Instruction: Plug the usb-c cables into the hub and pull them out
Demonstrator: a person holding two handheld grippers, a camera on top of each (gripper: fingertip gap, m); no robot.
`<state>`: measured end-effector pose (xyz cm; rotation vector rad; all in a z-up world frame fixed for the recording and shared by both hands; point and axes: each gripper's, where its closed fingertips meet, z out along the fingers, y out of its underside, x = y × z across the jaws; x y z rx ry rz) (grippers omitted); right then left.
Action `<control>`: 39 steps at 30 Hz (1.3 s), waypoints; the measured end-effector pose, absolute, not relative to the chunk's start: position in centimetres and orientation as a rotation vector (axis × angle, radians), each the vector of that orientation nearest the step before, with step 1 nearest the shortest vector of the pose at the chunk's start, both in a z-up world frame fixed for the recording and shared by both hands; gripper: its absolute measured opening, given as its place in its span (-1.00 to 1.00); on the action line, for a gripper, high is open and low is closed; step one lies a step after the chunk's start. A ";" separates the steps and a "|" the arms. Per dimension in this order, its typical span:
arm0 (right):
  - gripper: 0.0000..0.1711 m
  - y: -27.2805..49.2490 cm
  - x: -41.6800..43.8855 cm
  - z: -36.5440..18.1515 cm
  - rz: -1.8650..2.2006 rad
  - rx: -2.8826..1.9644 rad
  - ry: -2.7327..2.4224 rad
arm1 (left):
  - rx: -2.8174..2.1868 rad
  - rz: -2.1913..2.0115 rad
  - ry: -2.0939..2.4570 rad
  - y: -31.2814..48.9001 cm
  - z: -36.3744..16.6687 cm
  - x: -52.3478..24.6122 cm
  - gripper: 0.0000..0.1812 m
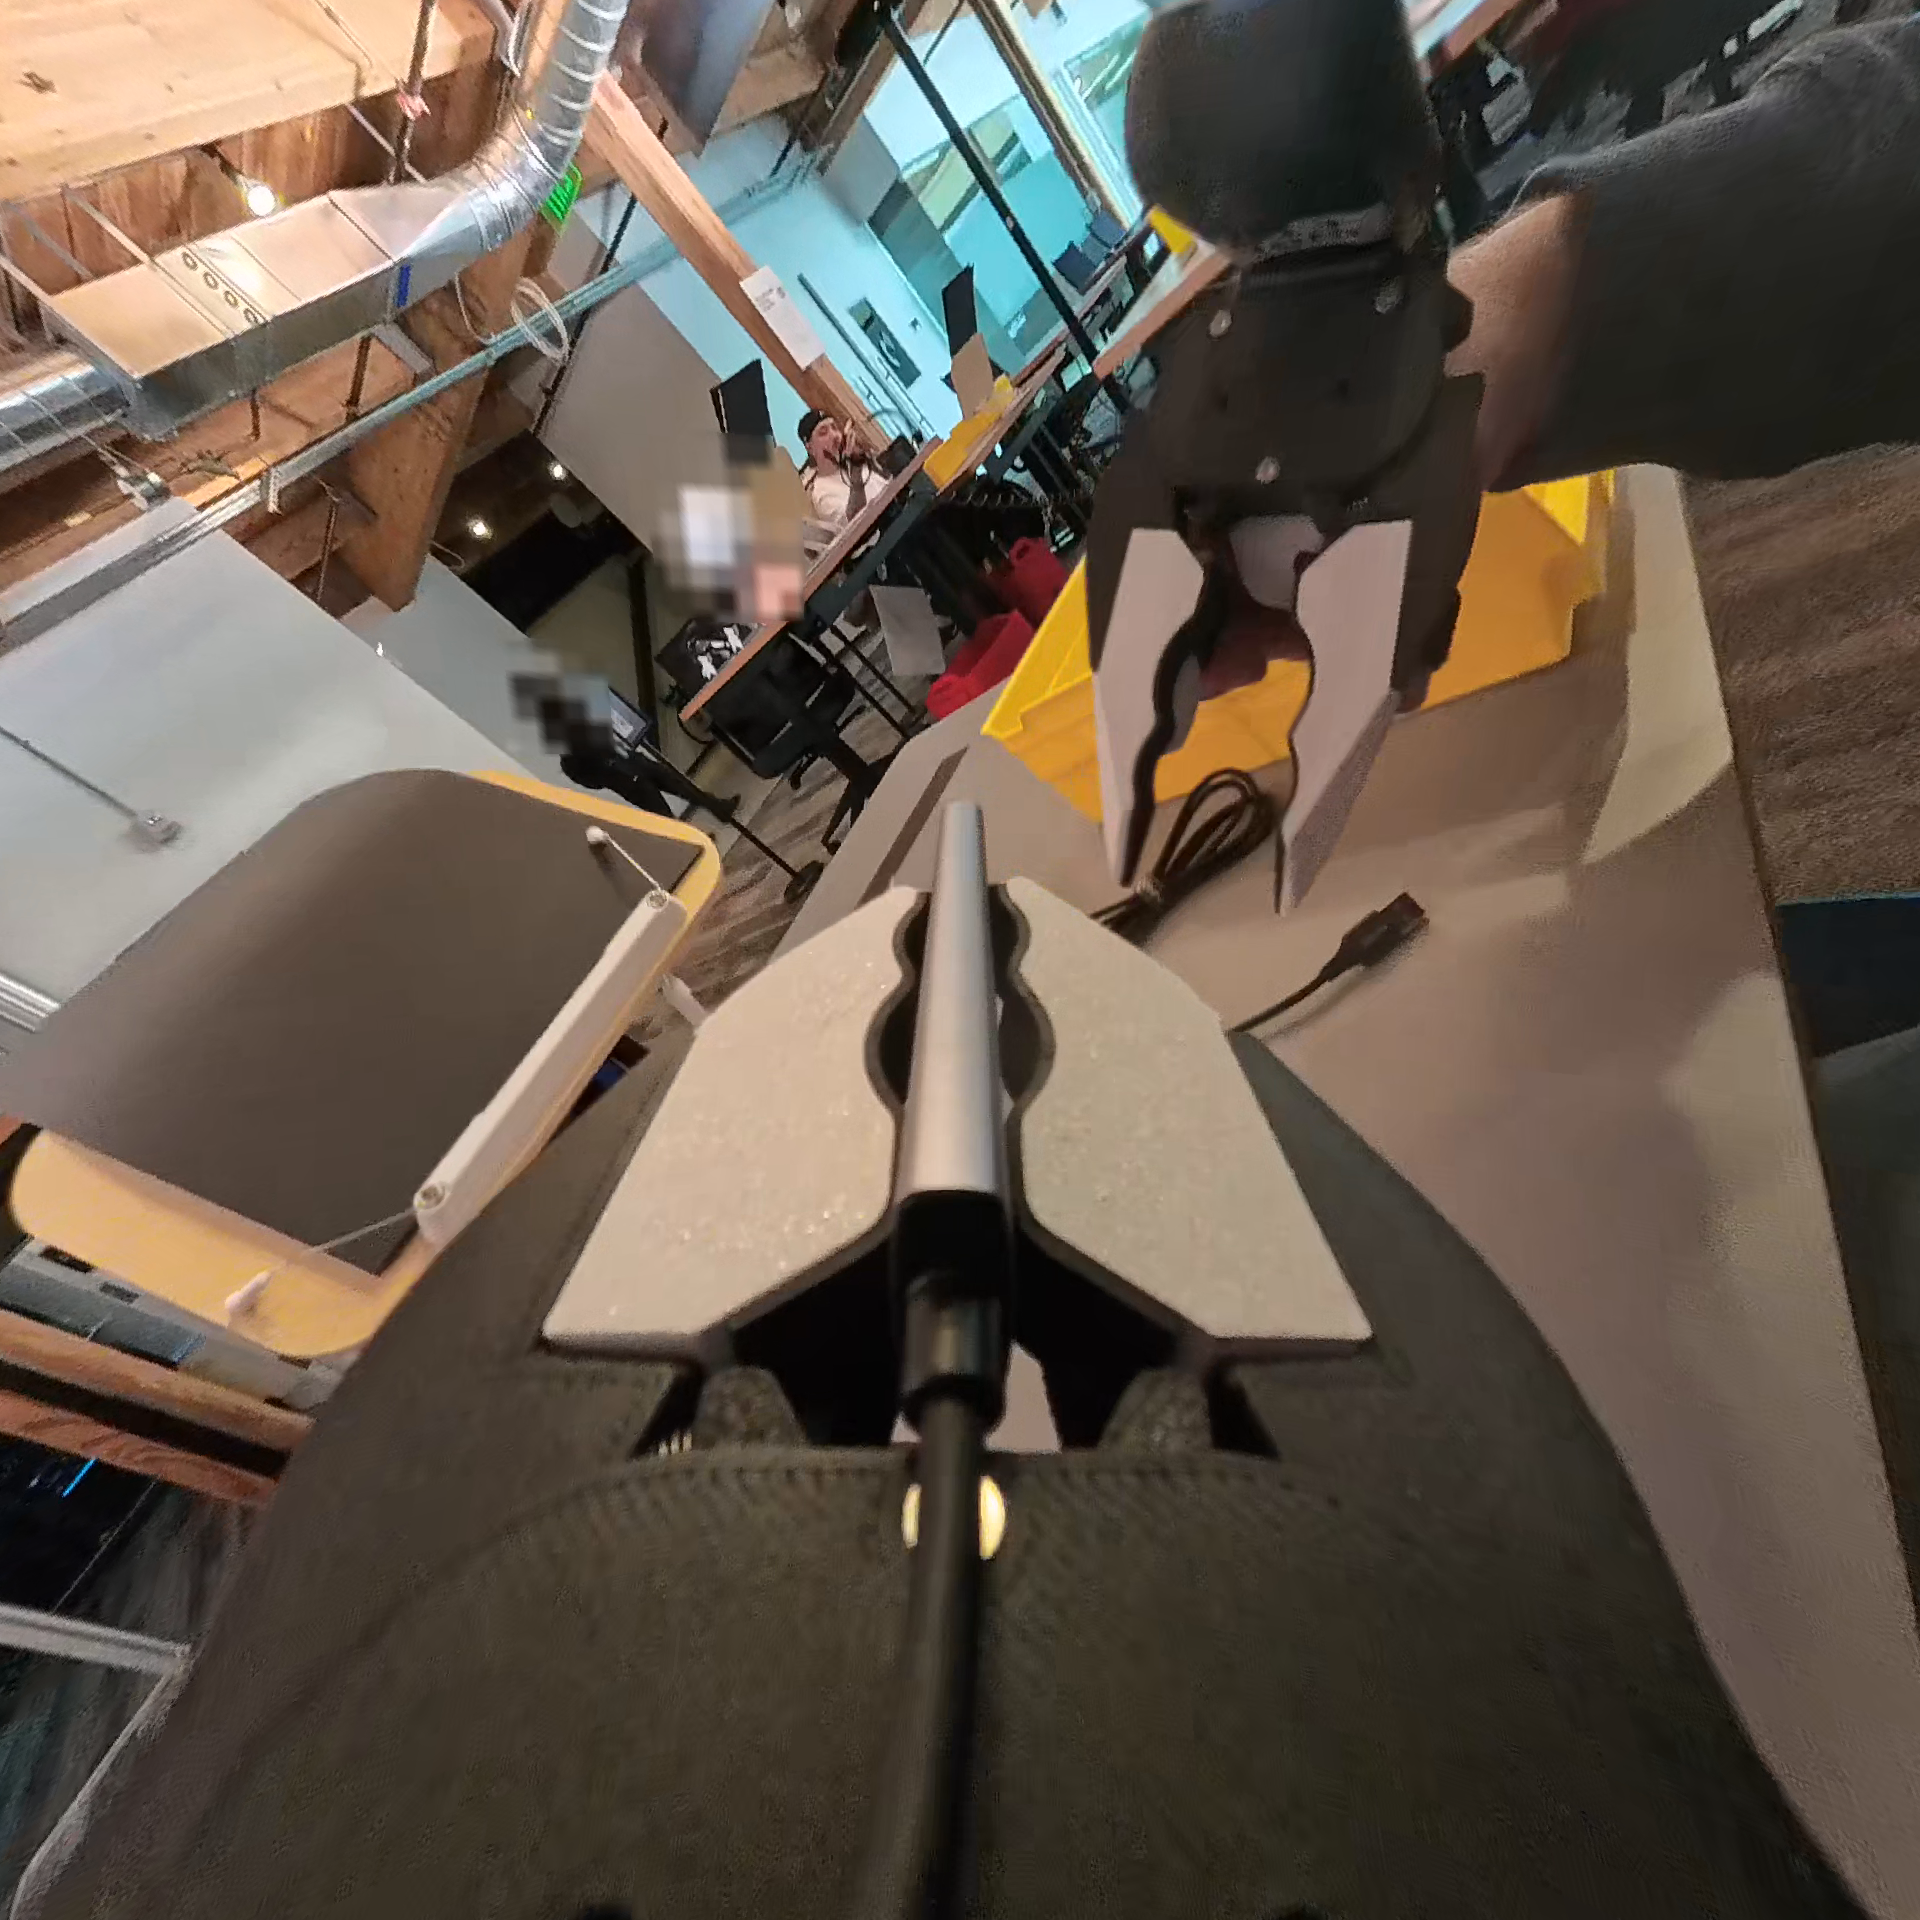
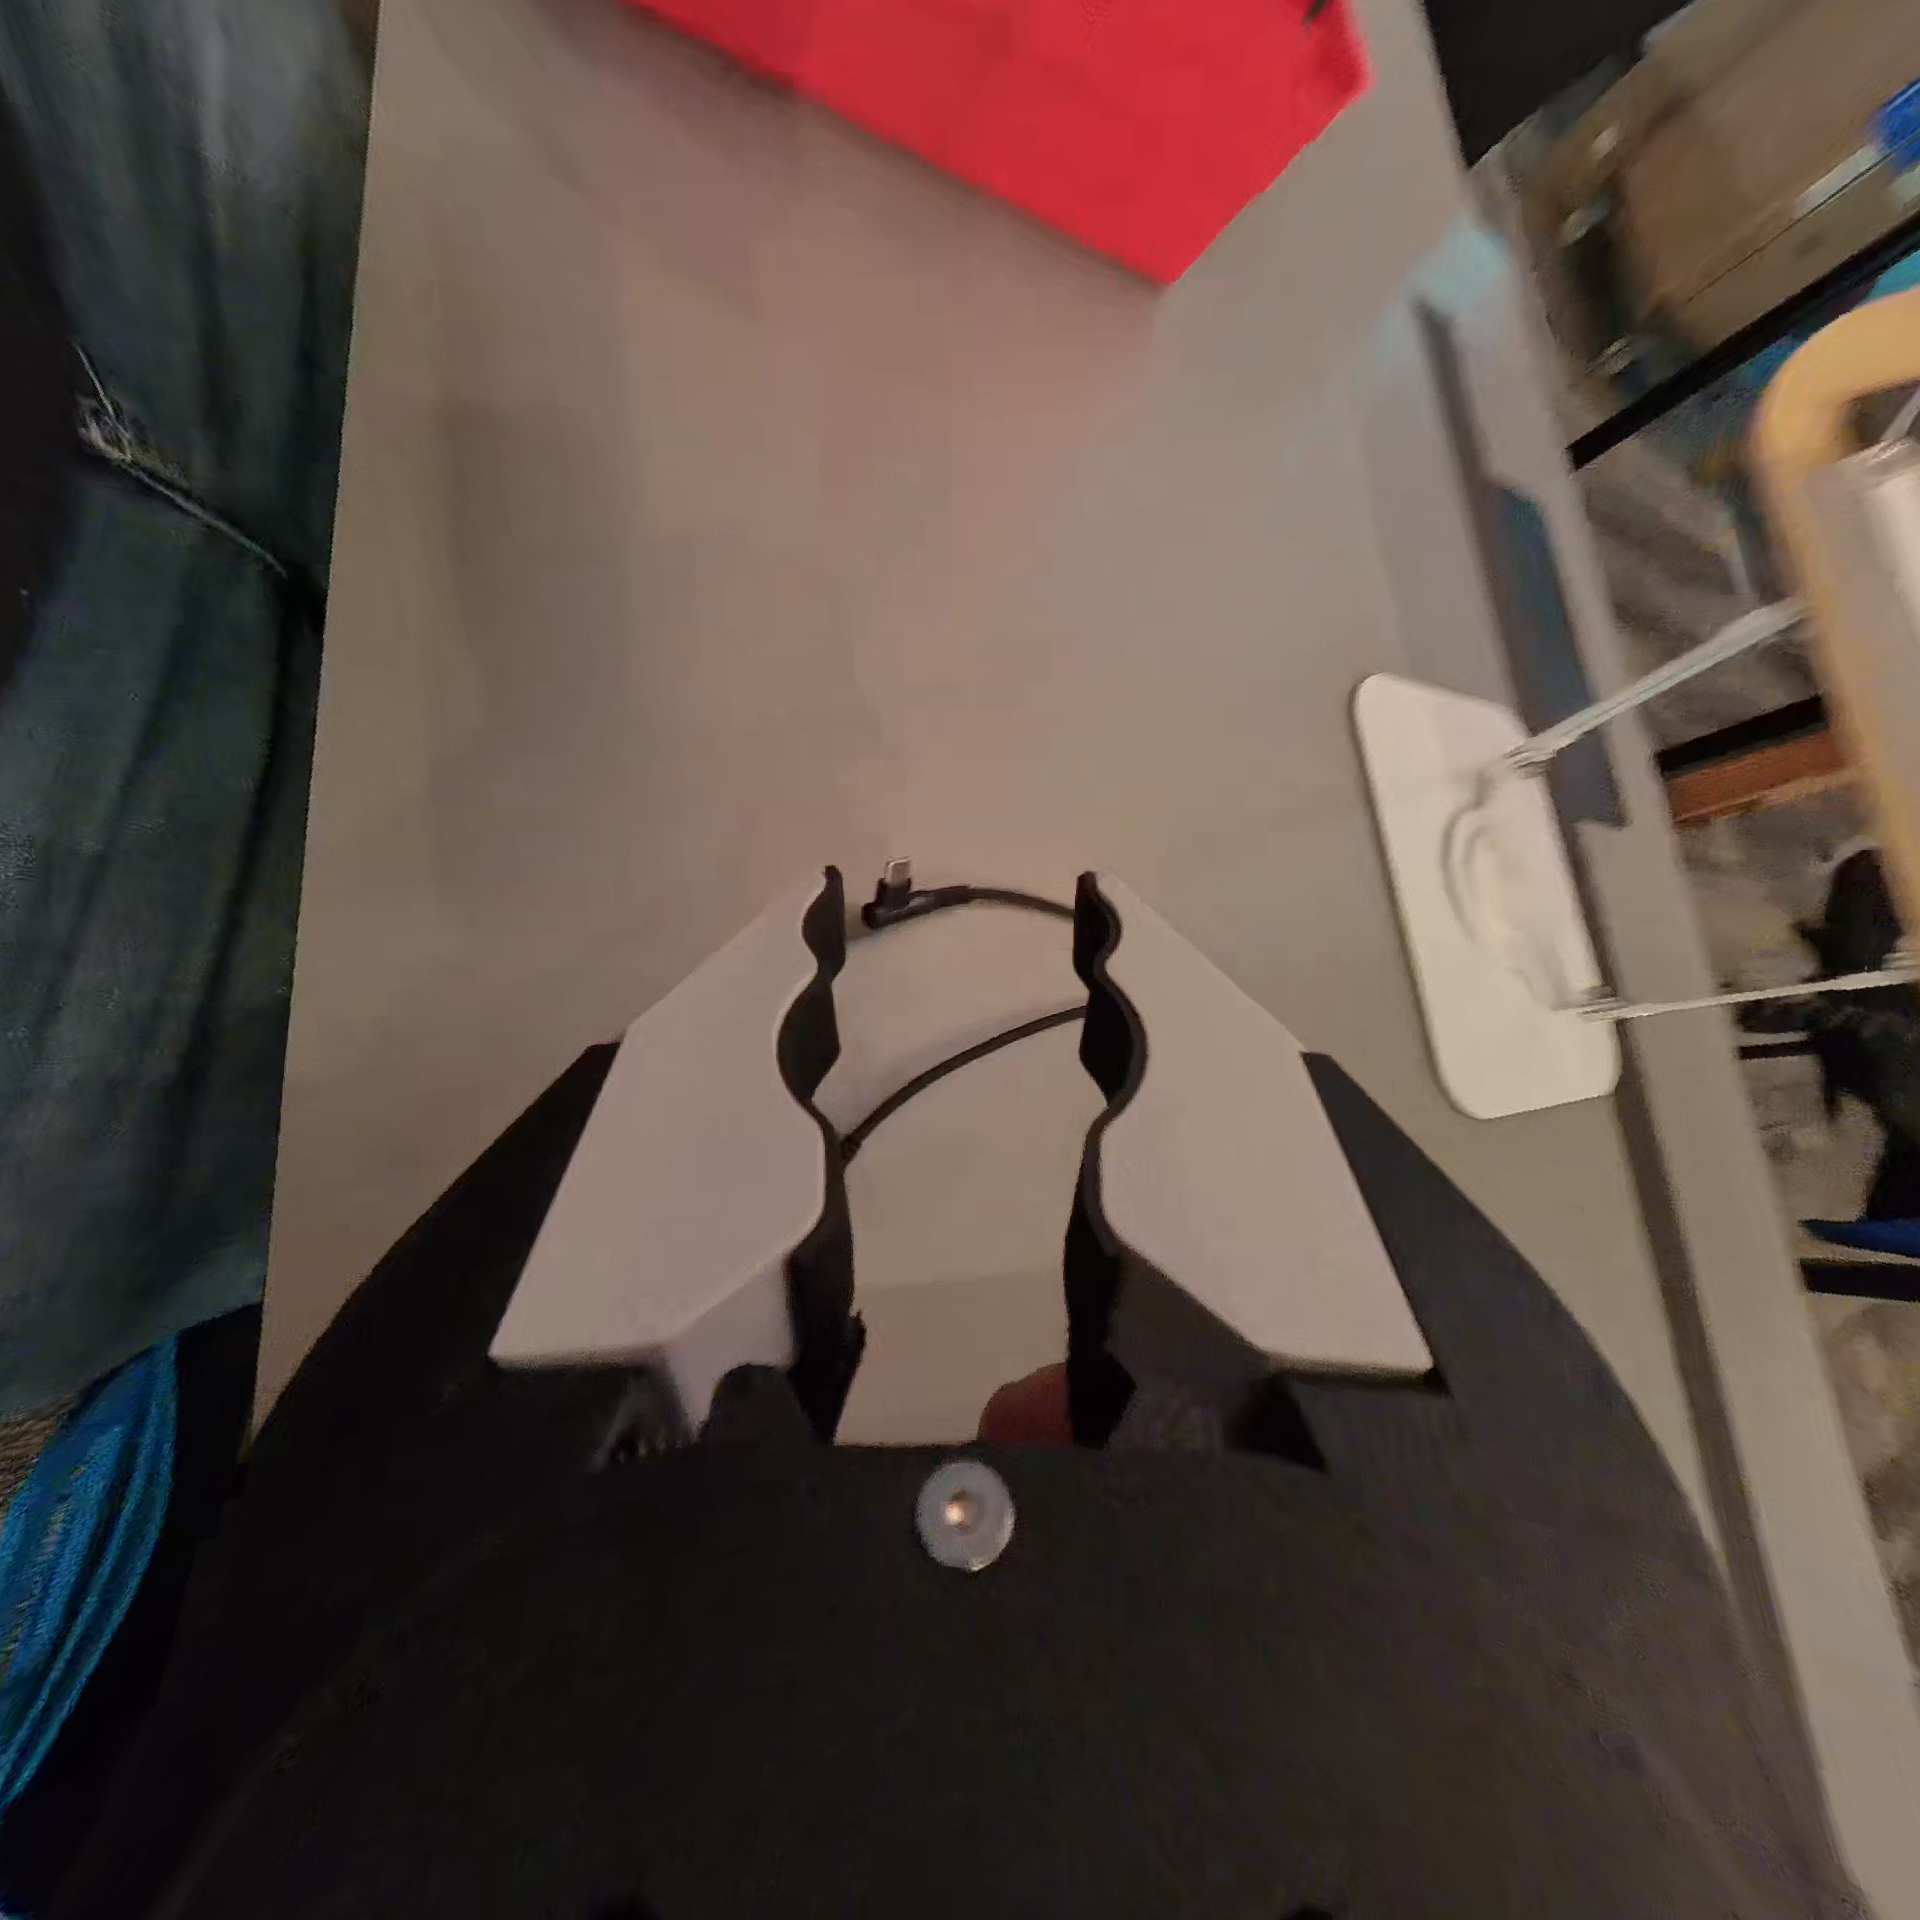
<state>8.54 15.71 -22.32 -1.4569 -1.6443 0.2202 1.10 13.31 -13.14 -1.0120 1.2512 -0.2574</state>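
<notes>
My left gripper [image 1: 961, 904] is shut on a slim grey hub [image 1: 951, 1049], seen edge-on and held above the grey table [image 1: 1475, 1164]. The hub's black lead [image 1: 940, 1621] runs back toward the camera. My right gripper [image 1: 1210, 873] is open and points down over a coiled black cable [image 1: 1210, 826]. A loose black cable plug [image 1: 1377, 930] lies on the table beside it. In the right wrist view the right gripper [image 2: 956, 888] is open just above the table [image 2: 727, 520]. A black right-angle usb-c plug [image 2: 891, 891] lies between its fingertips, near the left one, and its cable [image 2: 966, 1060] curves back between the fingers.
A yellow bin [image 1: 1247, 727] stands behind the right gripper, a red bin [image 2: 1039, 125] at the table's far end. A white stand base [image 2: 1475, 894] sits by the right edge. A dark panel with a yellow rim [image 1: 312, 1018] is to the left. A person's sleeve [image 1: 1714, 260] and jeans [image 2: 135, 727] border the table. The grippers' ends are close to 12 centimetres from one another.
</notes>
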 end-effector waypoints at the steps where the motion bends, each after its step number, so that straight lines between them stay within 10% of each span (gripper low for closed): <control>1: -0.53 16.0 8.3 -23.5 0.230 -1.489 -1.651 | -1.023 -0.245 1.254 13.6 -13.7 1.0 -0.89; 19: -0.90 19.9 6.4 -31.0 -0.294 -1.512 -1.403 | -1.082 -0.263 1.212 14.7 -16.6 0.5 -0.89; 39: -0.95 19.1 7.6 -20.5 -0.449 -1.176 -1.415 | -1.057 -0.187 1.279 15.1 -17.0 1.5 -0.89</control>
